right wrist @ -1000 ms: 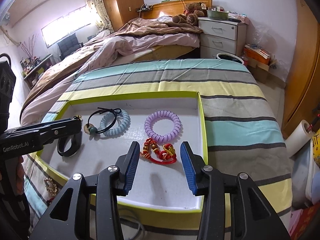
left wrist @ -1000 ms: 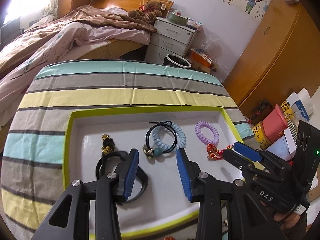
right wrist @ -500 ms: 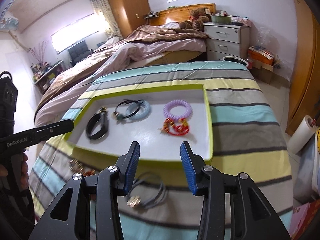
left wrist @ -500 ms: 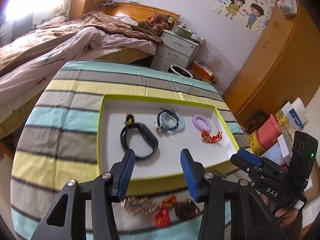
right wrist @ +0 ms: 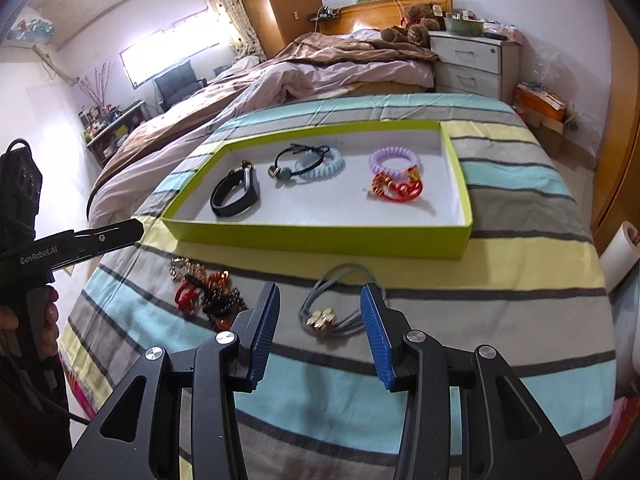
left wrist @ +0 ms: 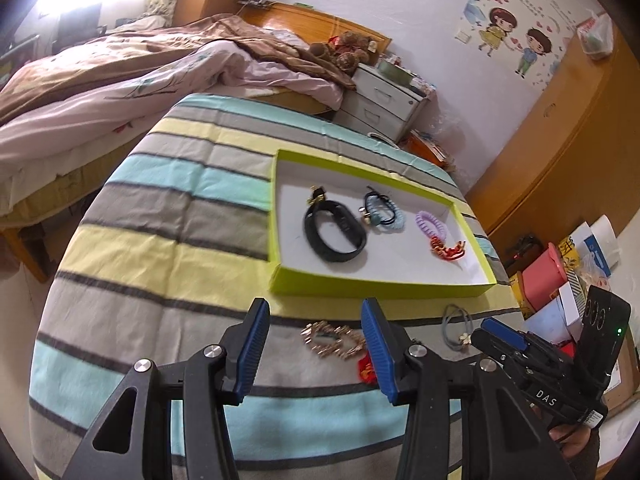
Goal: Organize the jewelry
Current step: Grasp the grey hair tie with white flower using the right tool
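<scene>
A green-rimmed white tray [left wrist: 376,288] [right wrist: 320,236] lies on the striped cloth. In it are a black band [left wrist: 334,232] [right wrist: 234,194], a blue coil tie [left wrist: 386,210] [right wrist: 320,164], a purple coil tie [left wrist: 430,224] [right wrist: 394,160] and a red-gold bracelet [left wrist: 448,250] [right wrist: 396,188]. In front of the tray lie a gold chain piece [left wrist: 334,340] [right wrist: 186,268], red and dark beaded pieces [right wrist: 212,296] and a grey hair tie with a gold charm [right wrist: 332,308] [left wrist: 458,326]. My left gripper [left wrist: 316,344] is open above the gold piece. My right gripper [right wrist: 320,324] is open over the grey tie.
The striped cloth [left wrist: 168,208] covers a table that falls away at the left and right edges. A bed [right wrist: 320,72] and white drawers [right wrist: 472,64] stand behind. Boxes and a pink container [left wrist: 548,276] crowd the floor at the right.
Both grippers have pulled back from over the tray toward the front of the table. The black band now lies free in the tray. The loose pieces in front have come into view.
</scene>
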`<state>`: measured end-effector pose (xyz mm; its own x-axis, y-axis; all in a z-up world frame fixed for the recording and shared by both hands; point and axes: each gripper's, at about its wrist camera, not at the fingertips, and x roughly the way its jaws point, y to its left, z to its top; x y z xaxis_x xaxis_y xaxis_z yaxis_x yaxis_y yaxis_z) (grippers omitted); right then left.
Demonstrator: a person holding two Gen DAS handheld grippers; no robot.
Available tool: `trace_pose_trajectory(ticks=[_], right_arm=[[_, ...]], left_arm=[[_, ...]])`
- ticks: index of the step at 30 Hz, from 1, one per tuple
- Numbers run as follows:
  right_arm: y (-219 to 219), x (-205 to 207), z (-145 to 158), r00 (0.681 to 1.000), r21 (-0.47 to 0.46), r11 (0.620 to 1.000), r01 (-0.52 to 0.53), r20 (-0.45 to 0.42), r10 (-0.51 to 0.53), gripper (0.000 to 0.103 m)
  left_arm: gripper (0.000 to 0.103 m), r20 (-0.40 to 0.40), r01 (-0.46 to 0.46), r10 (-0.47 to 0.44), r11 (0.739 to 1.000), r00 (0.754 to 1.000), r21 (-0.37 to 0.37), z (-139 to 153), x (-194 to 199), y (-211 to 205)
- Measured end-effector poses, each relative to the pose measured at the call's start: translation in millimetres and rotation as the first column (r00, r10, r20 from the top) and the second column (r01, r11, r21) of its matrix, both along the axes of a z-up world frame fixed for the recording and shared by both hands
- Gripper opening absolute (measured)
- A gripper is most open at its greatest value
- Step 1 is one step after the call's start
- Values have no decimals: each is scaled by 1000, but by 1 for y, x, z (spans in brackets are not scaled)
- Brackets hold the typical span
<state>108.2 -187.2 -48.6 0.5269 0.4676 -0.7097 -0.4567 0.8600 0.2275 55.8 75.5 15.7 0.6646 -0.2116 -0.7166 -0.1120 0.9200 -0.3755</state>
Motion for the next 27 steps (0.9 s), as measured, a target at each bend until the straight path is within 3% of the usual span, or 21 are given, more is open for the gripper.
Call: trace_pose_trajectory(ticks=[17,21,27], right_arm=[[22,-7,-15,1000,-124,992,-7,7,8,43],[27,-9,-19,1000,-172,985,7,26,-3,23],[24,-12,-17,999,-180,984,15,41,-8,18]], left_arm=[[47,-22,-36,36,999,999,-25,-17,-22,24],[47,-31,-29,28,999,999,-28,-19,-22,24],[47,-40,-7,6,1000,999,-21,-22,-16,18]])
